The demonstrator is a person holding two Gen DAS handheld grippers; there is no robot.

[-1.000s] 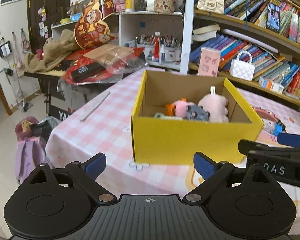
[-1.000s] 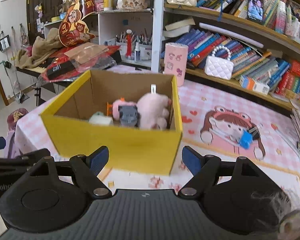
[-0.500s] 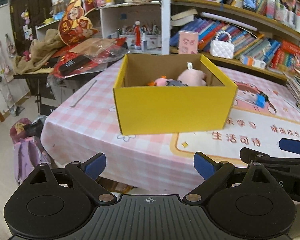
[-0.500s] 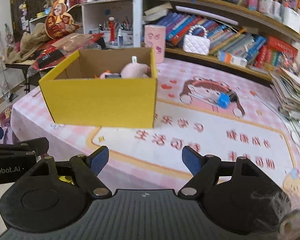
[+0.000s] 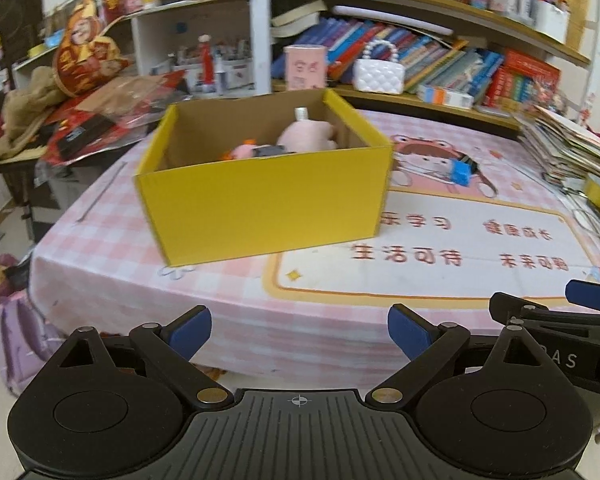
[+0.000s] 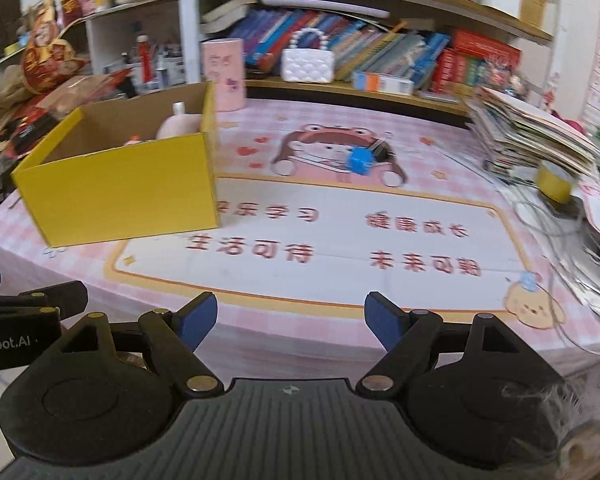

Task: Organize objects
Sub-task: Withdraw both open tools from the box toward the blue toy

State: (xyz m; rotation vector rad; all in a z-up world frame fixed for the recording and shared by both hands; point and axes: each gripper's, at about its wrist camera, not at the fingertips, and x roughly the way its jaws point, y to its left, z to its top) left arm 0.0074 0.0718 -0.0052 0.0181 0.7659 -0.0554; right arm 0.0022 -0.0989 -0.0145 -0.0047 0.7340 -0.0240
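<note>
A yellow cardboard box (image 5: 268, 200) (image 6: 128, 192) stands on the pink tablecloth at the left. Inside it lie a pink plush toy (image 5: 306, 136) (image 6: 178, 124), a smaller pink toy (image 5: 242, 151) and a grey one. A small blue object (image 5: 460, 172) (image 6: 360, 160) lies on the cartoon print to the right of the box. My left gripper (image 5: 300, 332) is open and empty, in front of the table's near edge. My right gripper (image 6: 290, 318) is likewise open and empty, off the near edge.
A pink canister (image 6: 224, 74) stands behind the box. A white quilted purse (image 6: 308, 64) sits on the bookshelf. A stack of books (image 6: 536, 136), a yellow tape roll (image 6: 556, 184) and loose cables occupy the table's right side. Clutter and bags lie at the left.
Both grippers have pulled back from the box and swung right, so the box looks smaller and more of the table shows. Both stay open.
</note>
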